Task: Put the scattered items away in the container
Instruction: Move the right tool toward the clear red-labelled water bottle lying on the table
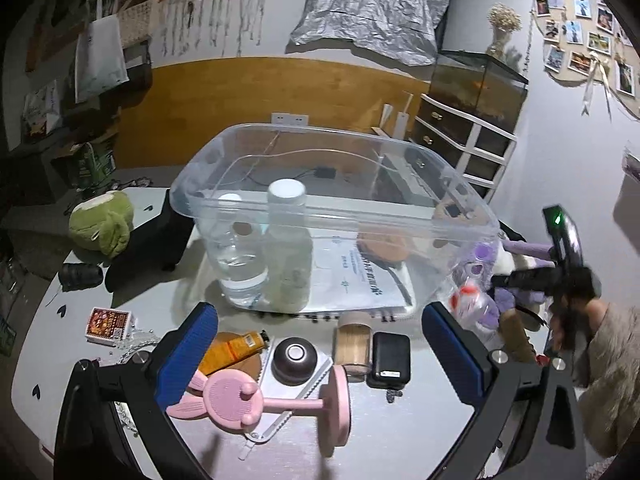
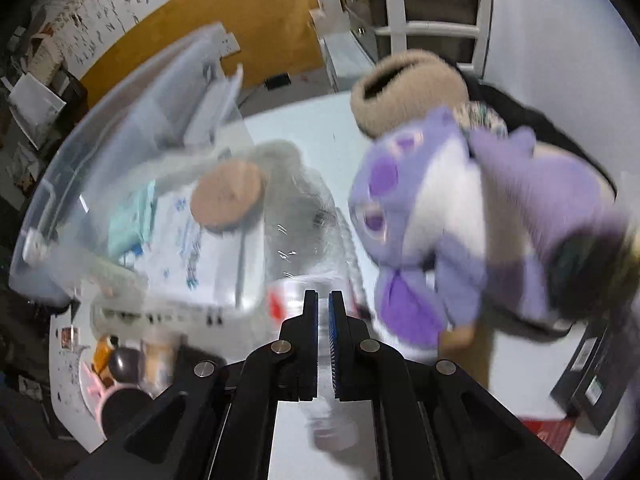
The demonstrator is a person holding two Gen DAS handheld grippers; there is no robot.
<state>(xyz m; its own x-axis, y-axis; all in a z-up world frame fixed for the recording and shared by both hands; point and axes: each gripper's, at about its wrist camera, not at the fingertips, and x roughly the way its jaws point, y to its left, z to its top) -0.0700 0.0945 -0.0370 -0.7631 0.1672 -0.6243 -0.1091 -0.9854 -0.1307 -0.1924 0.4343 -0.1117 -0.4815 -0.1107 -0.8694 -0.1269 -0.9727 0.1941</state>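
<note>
clear plastic container (image 1: 336, 216) sat upright on white table, open top. inside: two clear bottles with white caps (image 1: 286, 240) standing at near-left corner, flat white printed pouch (image 1: 360, 276) on floor, tan round item (image 1: 384, 244) toward right. in front, scattered: pink bunny mirror (image 1: 256, 396) lying on side, orange tube (image 1: 236, 350), dark bowl (image 1: 295, 360) upside down, toothpick jar (image 1: 353, 342), black case (image 1: 390, 360). purple plush (image 2: 452, 220) lay right of container; green plush (image 1: 102, 224) left.

Purple plush toy (image 2: 460, 216) motion-blurred

left claw (image 1: 320, 344) wide apart, right claw (image 2: 323, 304) seemingly pinched
</note>
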